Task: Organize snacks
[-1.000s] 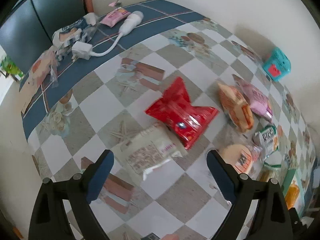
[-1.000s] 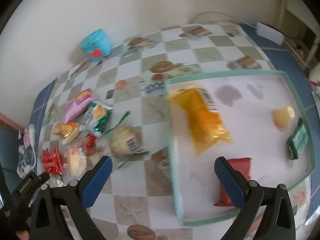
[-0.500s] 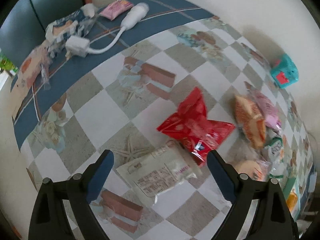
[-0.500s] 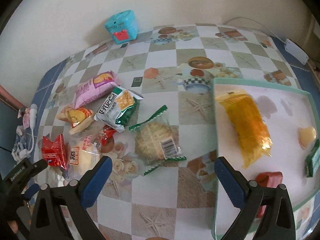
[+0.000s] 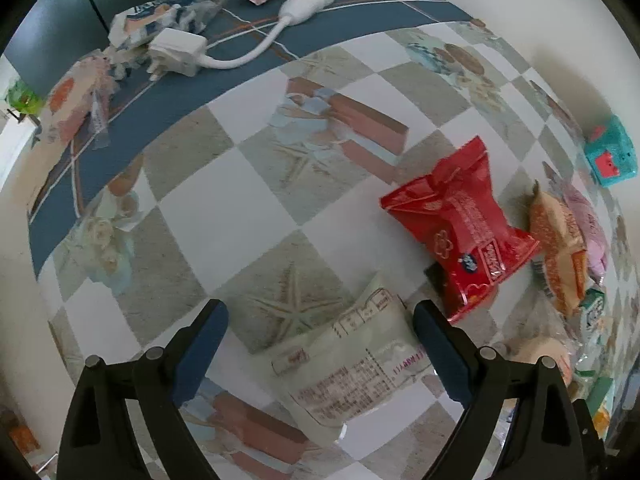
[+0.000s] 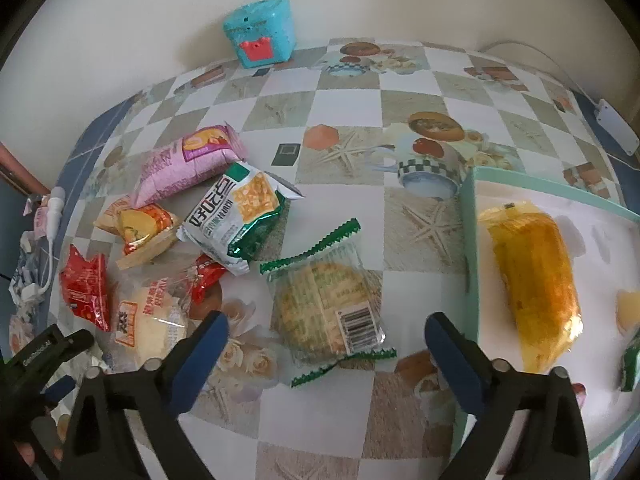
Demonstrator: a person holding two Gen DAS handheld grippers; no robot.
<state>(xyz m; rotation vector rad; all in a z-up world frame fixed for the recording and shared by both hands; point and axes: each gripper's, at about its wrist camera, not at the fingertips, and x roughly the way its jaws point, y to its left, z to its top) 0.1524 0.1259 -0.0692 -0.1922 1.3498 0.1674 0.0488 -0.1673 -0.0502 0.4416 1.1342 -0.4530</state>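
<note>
The left gripper (image 5: 320, 332) hangs wide open over a pale printed snack packet (image 5: 352, 364) at six o'clock, gripping nothing. The right gripper (image 6: 326, 340) is closing, its jaws still wide either side of a clear green-edged biscuit packet (image 6: 326, 308), pads clear of it. The mint-rimmed white tray (image 6: 470, 240) lies at three o'clock.

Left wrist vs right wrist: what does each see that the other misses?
Left wrist only: the white charger with cable on the blue border, and the whitish label-printed packet lying between the open left claw.

Right wrist only: the mint tray holding a yellow packet, and the clear green-edged biscuit packet between the right claw, whose jaws are closing but not touching it.

Both: the red packet, the pink packet, the teal box by the wall.
</note>
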